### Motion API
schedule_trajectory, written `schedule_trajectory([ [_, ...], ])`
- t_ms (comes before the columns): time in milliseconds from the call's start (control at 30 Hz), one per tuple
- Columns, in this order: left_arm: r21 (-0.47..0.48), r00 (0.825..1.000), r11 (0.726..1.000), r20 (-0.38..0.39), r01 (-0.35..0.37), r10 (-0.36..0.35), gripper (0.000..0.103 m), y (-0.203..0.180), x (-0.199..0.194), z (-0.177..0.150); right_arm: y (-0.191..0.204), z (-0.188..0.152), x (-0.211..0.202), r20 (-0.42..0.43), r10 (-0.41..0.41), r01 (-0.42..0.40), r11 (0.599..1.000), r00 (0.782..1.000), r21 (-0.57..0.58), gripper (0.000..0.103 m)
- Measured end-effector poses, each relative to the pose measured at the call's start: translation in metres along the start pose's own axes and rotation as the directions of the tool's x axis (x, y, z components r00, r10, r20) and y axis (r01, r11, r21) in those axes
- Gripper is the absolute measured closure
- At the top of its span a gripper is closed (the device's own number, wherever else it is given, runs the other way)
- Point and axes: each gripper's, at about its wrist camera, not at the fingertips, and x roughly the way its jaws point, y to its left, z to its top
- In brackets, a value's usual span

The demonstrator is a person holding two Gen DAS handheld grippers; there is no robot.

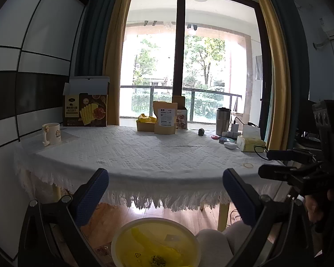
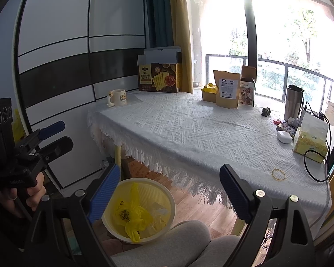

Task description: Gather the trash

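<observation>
A pale yellow waste bin [image 1: 190, 239] [image 2: 172, 202] stands on the floor in front of the table, with a yellow plastic bag [image 2: 133, 213] and clear wrappers inside. My left gripper [image 1: 164, 191] hangs open above the bin with nothing between its blue pads; it also shows at the left in the right wrist view [image 2: 62, 135]. My right gripper [image 2: 169, 187] is open and empty too, held near the table's front edge [image 1: 271, 163]. On the white tablecloth lie a rubber band [image 1: 248, 165] [image 2: 278, 174], a small dark crumpled lump [image 1: 201, 131] [image 2: 266, 112] and a yellow wrapper [image 1: 147, 119] [image 2: 209, 87] in a brown box.
At the back stand a mug [image 1: 52, 133], a printed carton [image 1: 85, 111], a kraft pouch [image 1: 164, 118] and a steel tumbler [image 1: 222, 120]. A tissue box [image 2: 309, 143], a white case [image 2: 284, 136] and a black cable [image 2: 311, 166] crowd the right end. A person's knees [image 2: 184, 242] are beside the bin.
</observation>
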Motion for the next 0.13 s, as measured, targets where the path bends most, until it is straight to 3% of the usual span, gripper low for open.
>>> schedule_trajectory([
  [133,0.003,1.0,1.0,-0.003,0.011,-0.011,0.001,-0.001,0.0004,-0.0001,-0.0007,0.0002,-0.0001,-0.001,0.001,-0.001,1.0,1.0,0.0,0.013],
])
